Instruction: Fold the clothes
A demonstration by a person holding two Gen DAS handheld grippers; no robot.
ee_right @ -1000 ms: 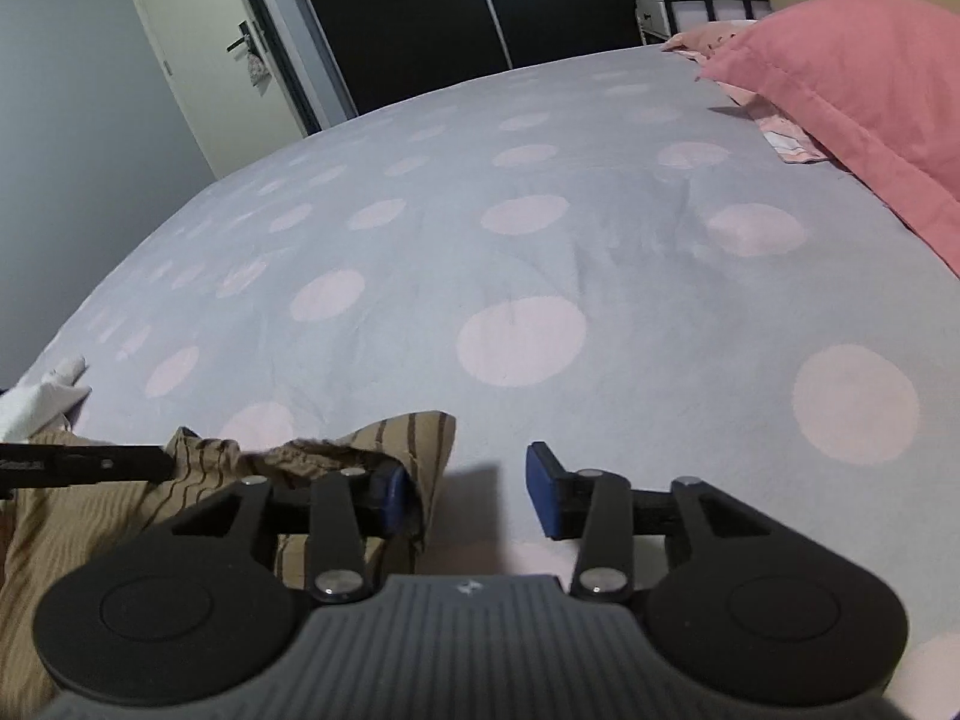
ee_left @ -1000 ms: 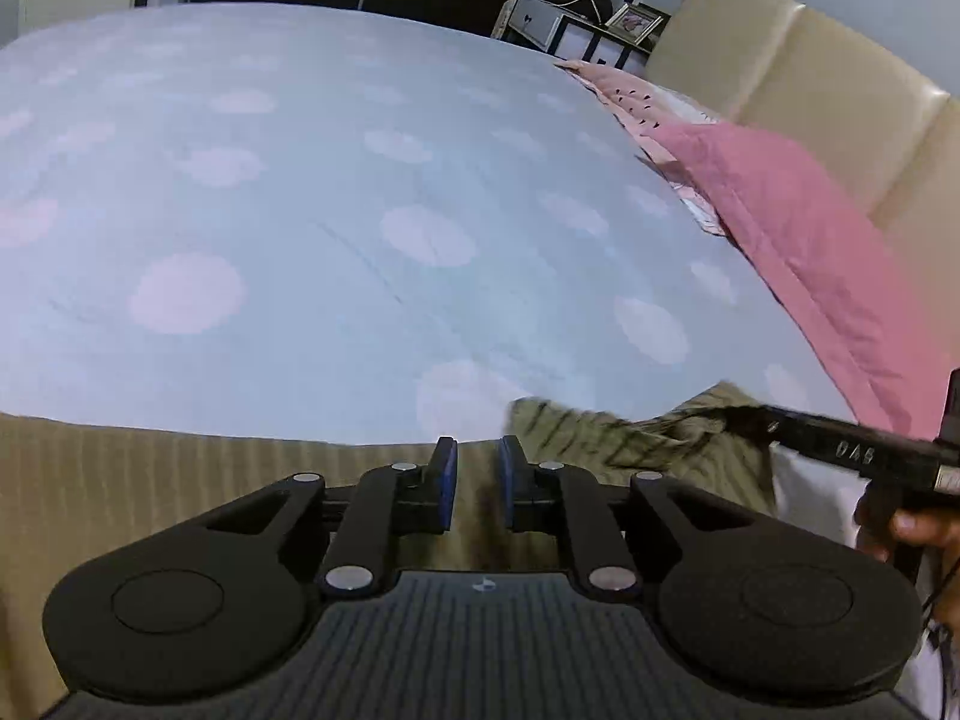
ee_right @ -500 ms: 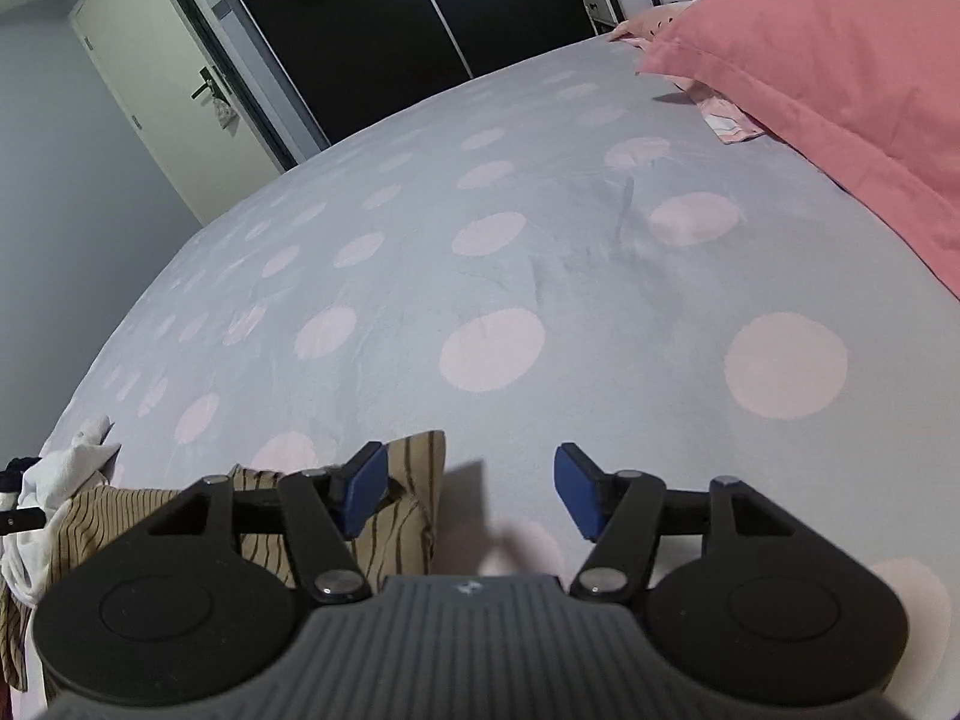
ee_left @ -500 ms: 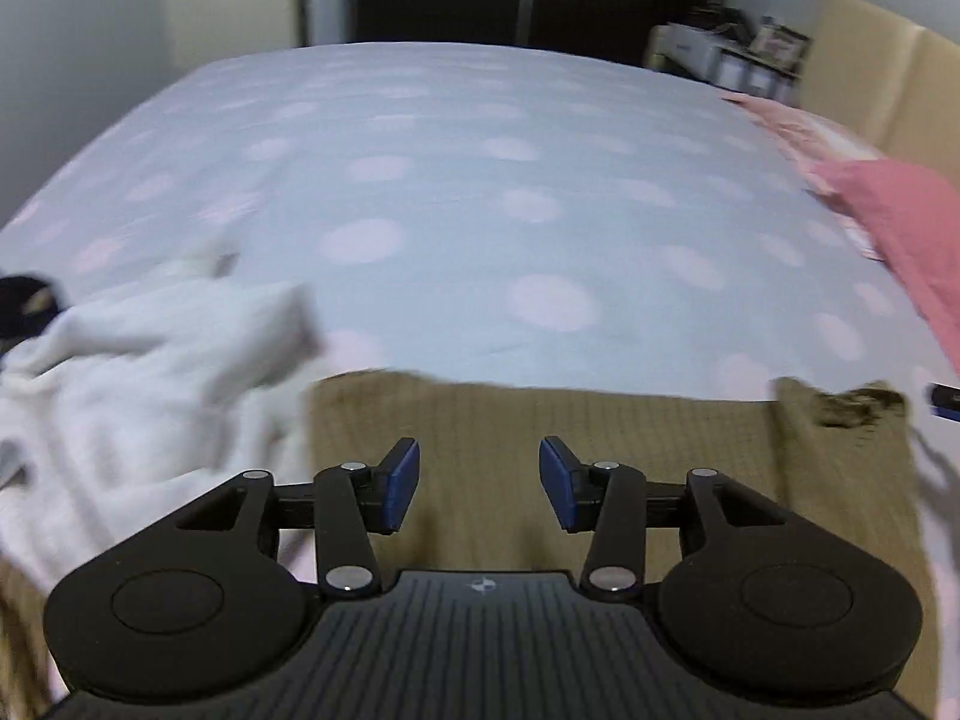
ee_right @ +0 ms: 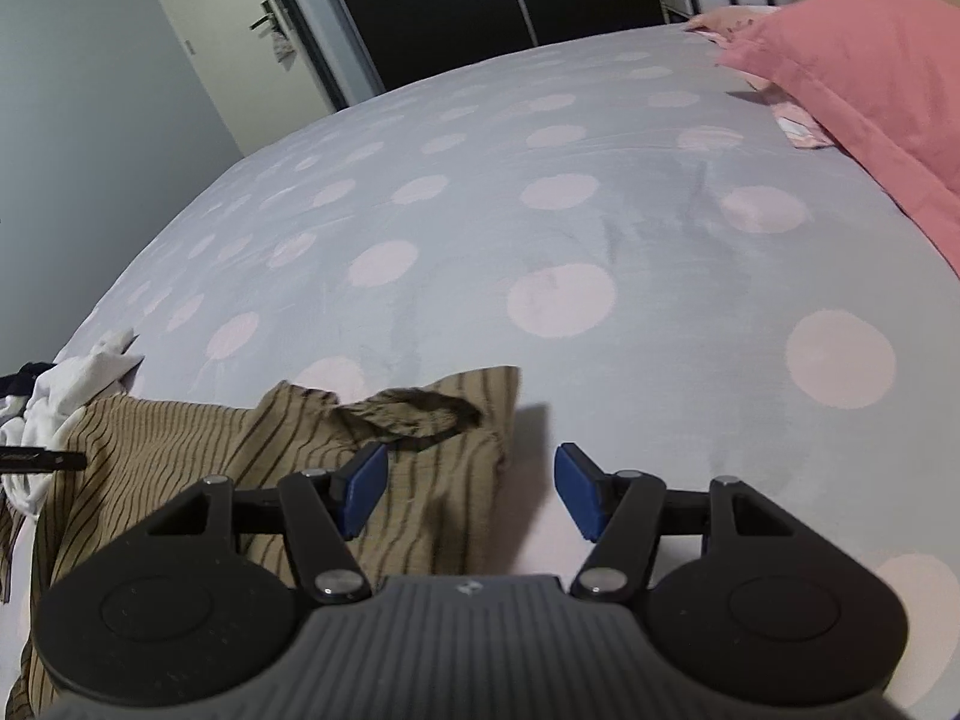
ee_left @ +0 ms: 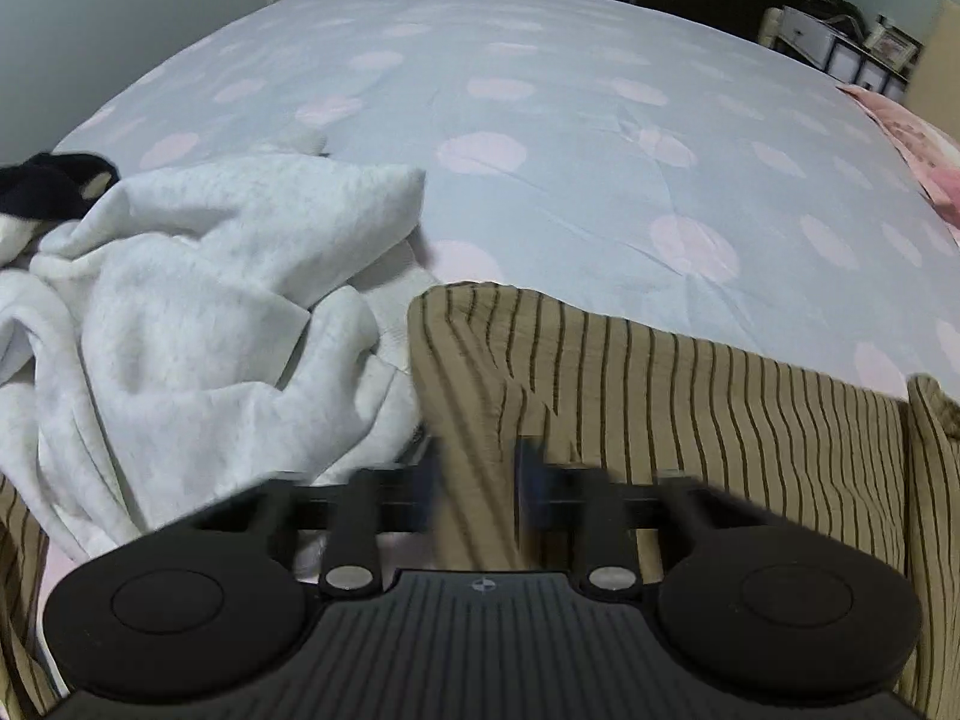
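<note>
My left gripper point(ee_left: 477, 480) sits low over the near left part of the brown striped shirt point(ee_left: 690, 408), and its fingers are smeared by motion blur; a fold of the striped cloth lies in the narrow gap between them, but I cannot tell whether they are pinching it or merely straddling it. The shirt is spread across the near edge of the bed point(ee_left: 570, 120), on the pale blue sheet with pink dots. Just to its left, touching its edge, lies a crumpled white sweatshirt point(ee_left: 198, 312), with a dark garment point(ee_left: 48, 186) beyond that at the far left. My right gripper point(ee_right: 468, 492) is spread wide and holds nothing: its left blue pad point(ee_right: 360, 489) hovers over the rumpled right end of the shirt point(ee_right: 180, 456), near the collar opening, while the right pad is over bare sheet. A pink pillow point(ee_right: 858, 72) rests at the far right of the bed point(ee_right: 600, 228).
</note>
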